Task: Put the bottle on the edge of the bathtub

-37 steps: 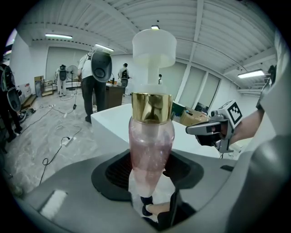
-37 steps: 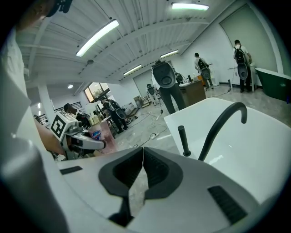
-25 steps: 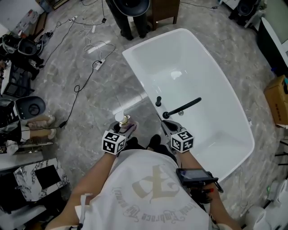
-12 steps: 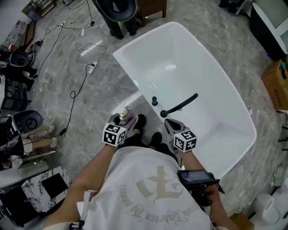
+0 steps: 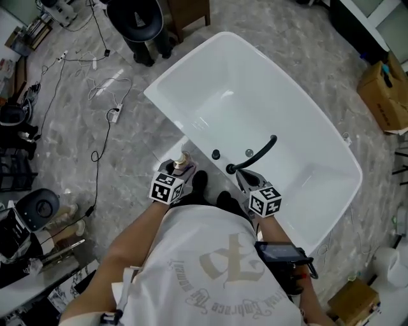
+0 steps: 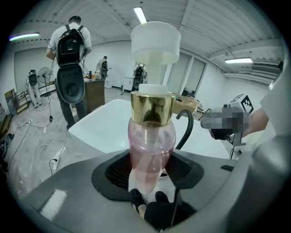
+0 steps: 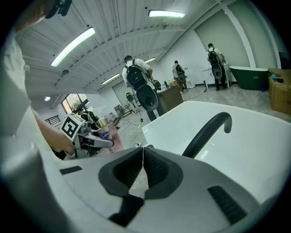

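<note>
A clear pink bottle (image 6: pixel 152 141) with a gold collar and a white pump cap stands upright between the jaws of my left gripper (image 6: pixel 152 170), which is shut on its body. In the head view the left gripper (image 5: pixel 173 173) holds the bottle (image 5: pixel 182 160) just outside the white bathtub's near rim (image 5: pixel 167 121), left of the black faucet (image 5: pixel 255 153). My right gripper (image 5: pixel 247 180) hovers beside the faucet base, shut with nothing in it; its jaws meet in the right gripper view (image 7: pixel 143 157). That view also shows the bottle (image 7: pixel 109 136) to its left.
A black chair base (image 5: pixel 137 19) stands beyond the tub's far end. Cables and a power strip (image 5: pixel 115 114) lie on the marble floor at left. A cardboard box (image 5: pixel 382 89) sits at right, and gear (image 5: pixel 38 207) at left. A person with a backpack (image 6: pixel 68 45) stands behind the tub.
The left gripper with the bottle has drifted a little forward toward the tub's near rim. The right gripper has stayed shut by the faucet. The tub has shifted left in view.
</note>
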`<state>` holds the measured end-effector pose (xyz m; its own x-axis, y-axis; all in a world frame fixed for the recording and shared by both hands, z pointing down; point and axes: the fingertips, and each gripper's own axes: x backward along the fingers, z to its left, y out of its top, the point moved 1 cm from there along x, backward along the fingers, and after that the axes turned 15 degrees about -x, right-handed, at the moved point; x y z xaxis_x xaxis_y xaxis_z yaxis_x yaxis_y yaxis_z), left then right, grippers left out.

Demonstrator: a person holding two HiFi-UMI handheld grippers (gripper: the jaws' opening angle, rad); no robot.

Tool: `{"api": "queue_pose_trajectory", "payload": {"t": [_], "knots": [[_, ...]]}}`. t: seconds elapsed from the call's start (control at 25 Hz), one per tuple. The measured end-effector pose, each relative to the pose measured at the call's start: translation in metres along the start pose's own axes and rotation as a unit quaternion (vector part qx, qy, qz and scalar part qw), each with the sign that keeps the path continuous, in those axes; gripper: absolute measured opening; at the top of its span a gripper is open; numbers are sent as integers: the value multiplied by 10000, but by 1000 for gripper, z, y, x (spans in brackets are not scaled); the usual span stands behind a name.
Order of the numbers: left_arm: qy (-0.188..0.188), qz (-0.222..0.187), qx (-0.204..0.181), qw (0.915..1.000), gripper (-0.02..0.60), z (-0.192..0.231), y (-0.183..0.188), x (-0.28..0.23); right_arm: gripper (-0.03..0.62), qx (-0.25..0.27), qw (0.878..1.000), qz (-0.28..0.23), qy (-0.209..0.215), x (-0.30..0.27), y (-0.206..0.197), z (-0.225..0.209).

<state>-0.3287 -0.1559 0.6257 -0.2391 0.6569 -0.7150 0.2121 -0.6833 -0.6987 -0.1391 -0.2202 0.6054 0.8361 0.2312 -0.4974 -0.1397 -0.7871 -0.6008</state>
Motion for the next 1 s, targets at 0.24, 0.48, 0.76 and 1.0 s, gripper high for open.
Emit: {"api": "queue_pose_trajectory", "payload": {"t": [0.24, 0.48, 0.76, 1.0], "knots": [[-452, 132, -201, 9987, 219, 18, -9, -18, 6, -169, 9991, -170, -347, -10, -4, 6], [-840, 254, -349, 9955, 219, 62, -38, -37, 6, -342, 9966, -264, -708, -54, -13, 19], [-1067, 509, -485, 9918, 219, 54, -38, -68, 6, -568, 9930, -330, -983, -38, -12, 4], [-1238, 666, -657, 9879, 219, 59, -39, -97, 6, -732, 9894, -475, -1159, -41, -8, 1]]}}
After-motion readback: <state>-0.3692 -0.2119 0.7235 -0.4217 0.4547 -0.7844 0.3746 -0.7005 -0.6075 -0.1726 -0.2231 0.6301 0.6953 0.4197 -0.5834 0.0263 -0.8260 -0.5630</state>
